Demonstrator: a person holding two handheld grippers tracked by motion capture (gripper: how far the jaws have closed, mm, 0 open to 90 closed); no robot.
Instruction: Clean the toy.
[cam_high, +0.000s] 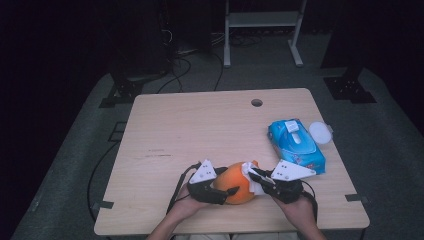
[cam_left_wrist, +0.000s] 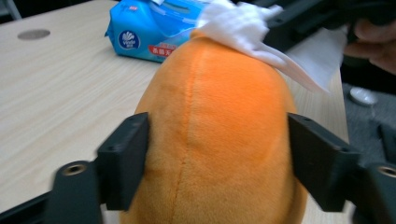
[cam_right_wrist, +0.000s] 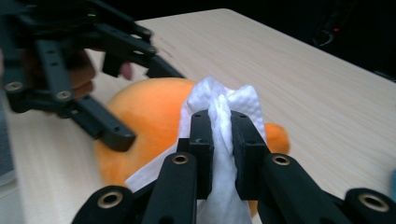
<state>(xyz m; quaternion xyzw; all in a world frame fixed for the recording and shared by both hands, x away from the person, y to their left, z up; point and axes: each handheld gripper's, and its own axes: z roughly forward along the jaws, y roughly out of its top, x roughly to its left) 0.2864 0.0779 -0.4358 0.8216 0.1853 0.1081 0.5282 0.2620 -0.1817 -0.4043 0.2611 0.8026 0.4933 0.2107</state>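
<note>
An orange plush toy (cam_high: 236, 189) lies near the table's front edge, between both hands. My left gripper (cam_high: 227, 181) holds it from the left. In the left gripper view both jaws press on the flanks of the toy (cam_left_wrist: 219, 130). A white tissue (cam_high: 253, 181) rests against the toy's right end. My right gripper (cam_right_wrist: 220, 126) is shut on that tissue (cam_right_wrist: 219, 100), which bunches up above the pads and hangs down below them. The tissue (cam_left_wrist: 238, 28) lies over the far top of the toy in the left gripper view. The left gripper (cam_right_wrist: 140, 103) straddles the toy (cam_right_wrist: 149, 107) in the right gripper view.
A blue pack of wipes (cam_high: 296, 145) lies right of the toy, close behind my right hand. A round white lid (cam_high: 320, 132) sits beside it at the table's right edge. A cable hole (cam_high: 256, 102) marks the far side of the wooden table (cam_high: 200, 130).
</note>
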